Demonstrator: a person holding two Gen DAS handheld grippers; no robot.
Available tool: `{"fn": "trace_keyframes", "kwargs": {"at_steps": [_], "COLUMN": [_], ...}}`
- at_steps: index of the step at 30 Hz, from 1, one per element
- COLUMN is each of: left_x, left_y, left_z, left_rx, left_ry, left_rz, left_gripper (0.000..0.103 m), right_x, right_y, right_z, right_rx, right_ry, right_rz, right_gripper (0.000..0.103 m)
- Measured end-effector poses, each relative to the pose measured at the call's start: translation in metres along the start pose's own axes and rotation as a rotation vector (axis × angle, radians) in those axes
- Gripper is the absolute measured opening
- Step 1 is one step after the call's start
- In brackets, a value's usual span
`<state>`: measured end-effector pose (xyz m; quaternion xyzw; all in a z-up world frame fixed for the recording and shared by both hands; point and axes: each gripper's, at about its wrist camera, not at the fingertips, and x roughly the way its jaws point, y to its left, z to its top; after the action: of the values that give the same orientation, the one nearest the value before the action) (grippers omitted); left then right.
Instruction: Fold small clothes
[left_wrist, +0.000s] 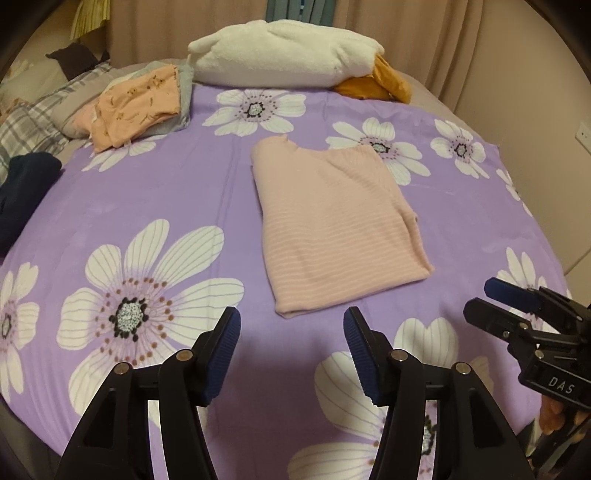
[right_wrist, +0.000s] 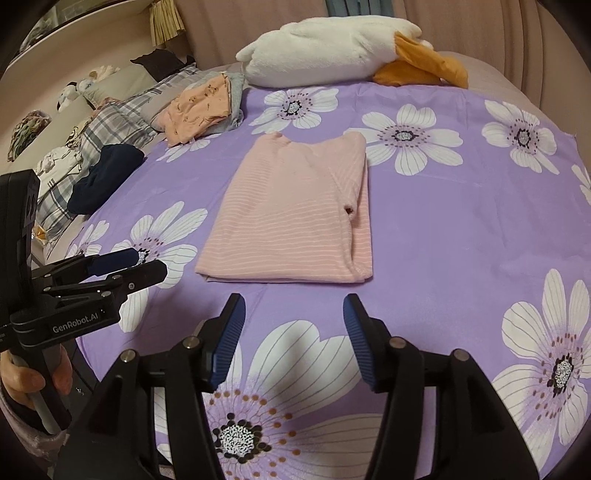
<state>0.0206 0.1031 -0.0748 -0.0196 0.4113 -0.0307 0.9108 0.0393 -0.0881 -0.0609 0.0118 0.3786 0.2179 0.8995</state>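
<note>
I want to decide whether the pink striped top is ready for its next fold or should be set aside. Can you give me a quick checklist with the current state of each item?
1. Left gripper empty, fingers apart: ok.
2. Right gripper empty, fingers apart: ok.
3. Pink striped top lies flat on the purple floral sheet, clear of both grippers: ok.
4. Top's edges line up: not ok, a layer sticks out along its right side, with a small hole or gap there.
5. Space on the folded pile, peach garment on top: ok.
6. Whether another fold is needed: cannot tell.
</note>
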Motion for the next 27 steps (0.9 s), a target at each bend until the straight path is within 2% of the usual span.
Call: {"fn": "trace_keyframes", "kwargs": {"at_steps": [11,12,13,14,22,27], "left_x": [-0.013,-0.014,-0.015,-0.017,-0.025,-0.029], "left_y": [-0.001,-0.001,-0.001,-0.001,-0.003,-0.004], "left_z": [-0.001,-0.001,-0.002,-0.002,0.000,-0.001], "left_rx": [-0.021,-0.021,-0.022,-0.023,-0.024,-0.022], "left_ry": [0.001,-0.002,-0.004,-0.008,-0.024,-0.027], "left_rz": [0.046,0.056,0.062,0.066,0.063,0.065], "left_gripper": [0.059,0.061,0.070,0.074,0.074,0.074], "right_x": [-0.014,-0.016,-0.017,-0.018,-0.026,-0.031], "right_y": [0.007,0.007,0.007,0.007,0.012,0.014], "right_z": [-0.001,-0.001,-0.001,-0.001,0.000,0.002], "right_rx": [-0.010,-0.010,-0.009,-0.009,-0.015,-0.019], "right_ry": [-0.025,-0.027,-0.030,-0.033,-0.048,-0.059], "right_rz": [-0.036,-0.037,-0.039,-0.039,-0.033,-0.038], "right_gripper": [0.070,0.072,0.073,0.074,0.076,0.081]}}
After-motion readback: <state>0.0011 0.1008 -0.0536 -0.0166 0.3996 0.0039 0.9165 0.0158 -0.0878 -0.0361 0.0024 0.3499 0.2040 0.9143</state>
